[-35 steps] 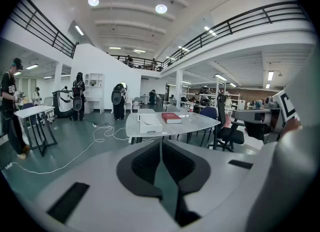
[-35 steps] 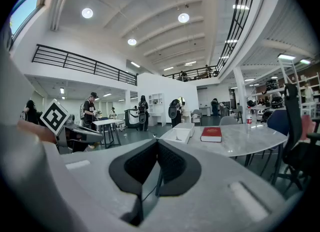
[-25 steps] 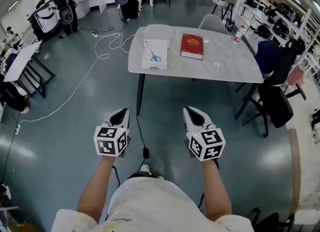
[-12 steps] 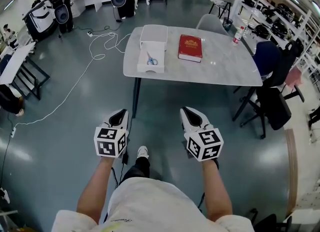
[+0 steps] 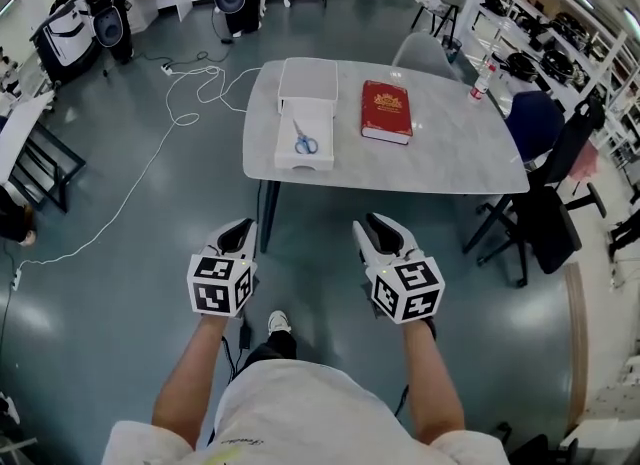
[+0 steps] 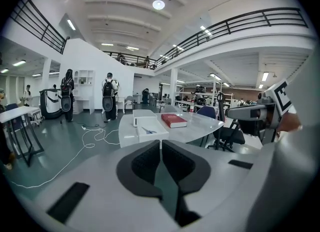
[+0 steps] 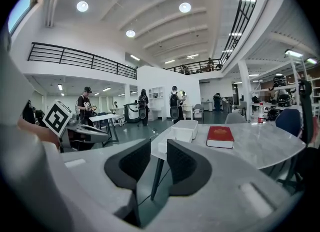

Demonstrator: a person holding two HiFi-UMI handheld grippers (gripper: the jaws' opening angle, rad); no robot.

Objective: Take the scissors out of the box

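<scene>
The blue-handled scissors (image 5: pixel 305 140) lie in an open white box (image 5: pixel 322 159) near the left end of a grey table (image 5: pixel 450 158). The left gripper view also shows the scissors (image 6: pixel 149 131) inside the box (image 6: pixel 155 134). Both grippers are held well short of the table, over the floor. My left gripper (image 5: pixel 240 229) is shut on nothing (image 6: pixel 161 145). My right gripper (image 5: pixel 378 226) has a gap between its jaws (image 7: pixel 158 151), which are opening, and nothing is between them. Through that gap the box (image 7: pixel 182 130) shows far ahead.
A red book (image 5: pixel 386 110) lies to the right of the box, and a second white box part (image 5: pixel 307 80) sits just behind it. A bottle (image 5: pixel 483 80) stands at the table's far right. Chairs (image 5: pixel 540 208) are at the right, and a white cable (image 5: pixel 150 168) runs over the floor at the left.
The table with the box and book has come nearer and lower in the head view as the person walks toward it. Both grippers keep their places in front of the body.
</scene>
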